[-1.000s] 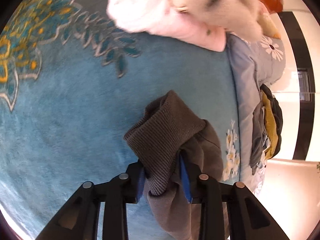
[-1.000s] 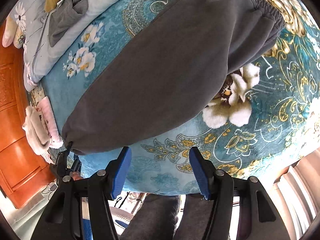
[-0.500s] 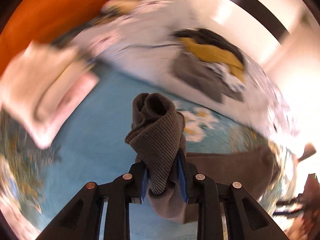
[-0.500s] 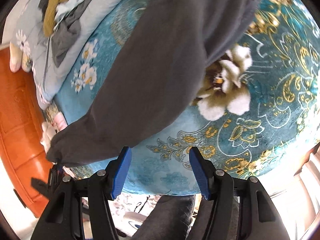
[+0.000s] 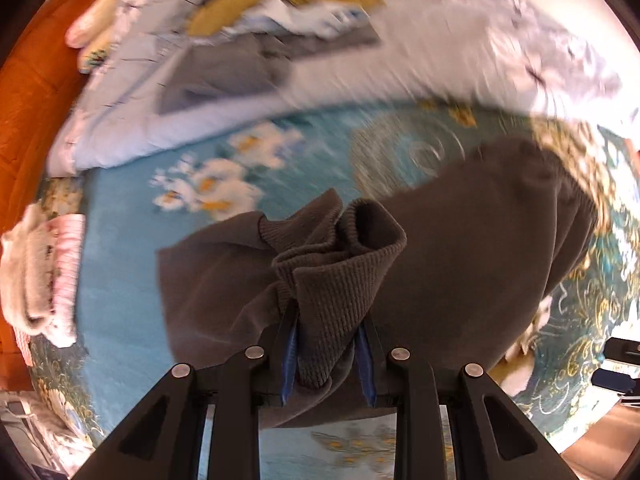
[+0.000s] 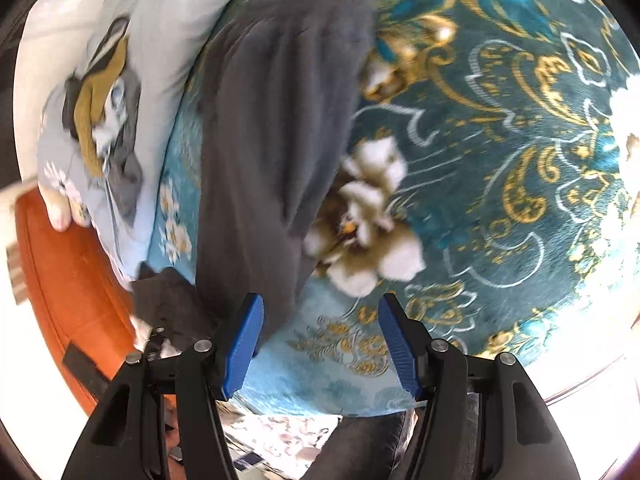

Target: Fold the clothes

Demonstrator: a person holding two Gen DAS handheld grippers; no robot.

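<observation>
Dark grey sweatpants (image 5: 480, 240) lie across the teal patterned blanket (image 5: 120, 264) on the bed. My left gripper (image 5: 326, 344) is shut on the pants' ribbed ankle cuff (image 5: 340, 276), which bunches up between the blue pads and is lifted over the rest of the leg. In the right wrist view the same sweatpants (image 6: 272, 120) run from the far end of the bed toward me. My right gripper (image 6: 320, 344) hangs open above the blanket's near edge, its left pad (image 6: 244, 344) close to the pants' near end, nothing between the pads.
A pale floral quilt (image 5: 440, 40) lies along the far side with a pile of mustard, white and grey clothes (image 5: 280, 4) on it. Folded pink and cream garments (image 5: 40, 272) sit at the left. An orange wooden headboard (image 6: 60, 280) borders the bed.
My left gripper has swung round with the cuff, carrying it from beside the pink garments over toward the pants' body. The right gripper has turned and stayed open.
</observation>
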